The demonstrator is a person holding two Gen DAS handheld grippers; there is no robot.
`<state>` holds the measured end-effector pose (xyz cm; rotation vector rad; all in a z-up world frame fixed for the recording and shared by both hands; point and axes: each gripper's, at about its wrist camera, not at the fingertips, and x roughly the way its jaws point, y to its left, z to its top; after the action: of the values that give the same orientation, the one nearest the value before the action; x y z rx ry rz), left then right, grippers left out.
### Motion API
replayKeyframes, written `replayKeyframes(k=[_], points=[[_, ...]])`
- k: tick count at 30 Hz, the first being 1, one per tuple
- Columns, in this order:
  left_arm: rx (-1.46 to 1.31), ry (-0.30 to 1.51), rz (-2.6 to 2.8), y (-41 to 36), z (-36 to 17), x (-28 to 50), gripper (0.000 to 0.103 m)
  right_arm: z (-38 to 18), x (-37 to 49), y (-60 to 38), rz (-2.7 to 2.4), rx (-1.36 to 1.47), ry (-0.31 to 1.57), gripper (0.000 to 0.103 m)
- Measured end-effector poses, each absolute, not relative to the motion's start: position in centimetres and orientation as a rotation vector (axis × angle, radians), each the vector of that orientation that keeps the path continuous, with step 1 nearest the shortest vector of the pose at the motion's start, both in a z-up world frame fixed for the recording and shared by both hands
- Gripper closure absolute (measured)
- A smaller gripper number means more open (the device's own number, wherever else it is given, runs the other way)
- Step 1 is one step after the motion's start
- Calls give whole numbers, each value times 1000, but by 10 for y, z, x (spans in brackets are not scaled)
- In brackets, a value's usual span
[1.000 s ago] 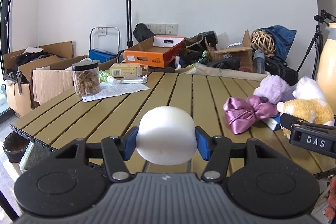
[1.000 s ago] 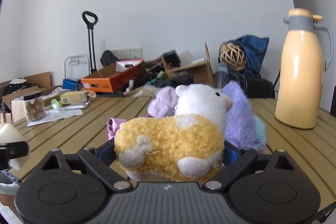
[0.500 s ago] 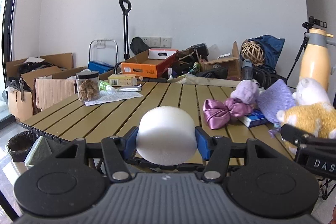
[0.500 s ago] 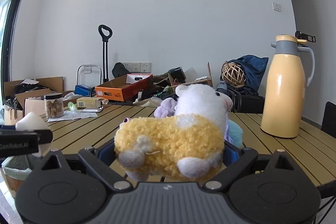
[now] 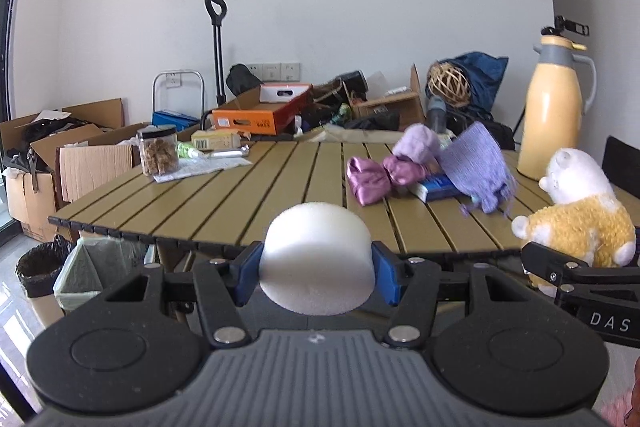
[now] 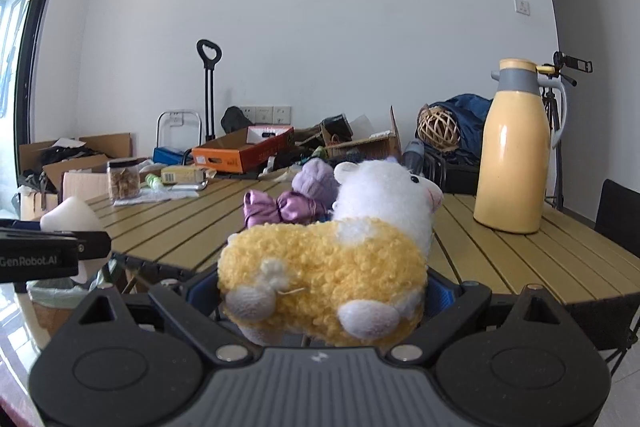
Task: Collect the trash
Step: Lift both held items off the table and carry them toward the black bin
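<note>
1. Left gripper (image 5: 318, 267): jaws closed on a white foam block (image 5: 318, 259), blue pads pressed to its two sides; block held off the near edge of the table (image 5: 256, 203), clear of the slats
2. Right gripper (image 6: 320, 291): jaws closed on a yellow-and-white plush sheep (image 6: 332, 267), which fills the gap between the blue pads; head turned to the right, body level, also held off the table's near edge
3. In the left wrist view the sheep and the right gripper's black arm appear at the right margin; in the right wrist view the foam block shows at the left margin behind the left gripper's arm
4. Below the table edge, at left: a bin lined with a pale green bag (image 5: 92, 267), and just beside it, further left, a bin with a black liner (image 5: 38, 267)
5. Mid-table, right of centre: a purple satin bow (image 5: 378, 179), touching a blue booklet (image 5: 436, 189); a lilac knitted cloth (image 5: 476, 159) lies over the booklet; a lilac plush piece (image 5: 416, 143) behind the bow
6. Far left of table: a clear jar of brown snacks (image 5: 157, 155) standing on a sheet of paper (image 5: 192, 169)
7. Far right: an upright yellow thermos jug (image 5: 554, 115)
8. Beyond the table, against the wall: an orange cardboard tray (image 5: 260, 111), open cartons and a rattan ball (image 5: 448, 83)
</note>
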<state>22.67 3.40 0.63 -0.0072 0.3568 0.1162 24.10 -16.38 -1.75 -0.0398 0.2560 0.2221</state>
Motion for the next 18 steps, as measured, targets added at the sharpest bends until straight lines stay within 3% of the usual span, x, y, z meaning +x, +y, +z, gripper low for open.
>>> replayKeyframes(k=[18], points=[[52,526,90,24,-46,204,45,-64,216,-177,248,-63,427,7]])
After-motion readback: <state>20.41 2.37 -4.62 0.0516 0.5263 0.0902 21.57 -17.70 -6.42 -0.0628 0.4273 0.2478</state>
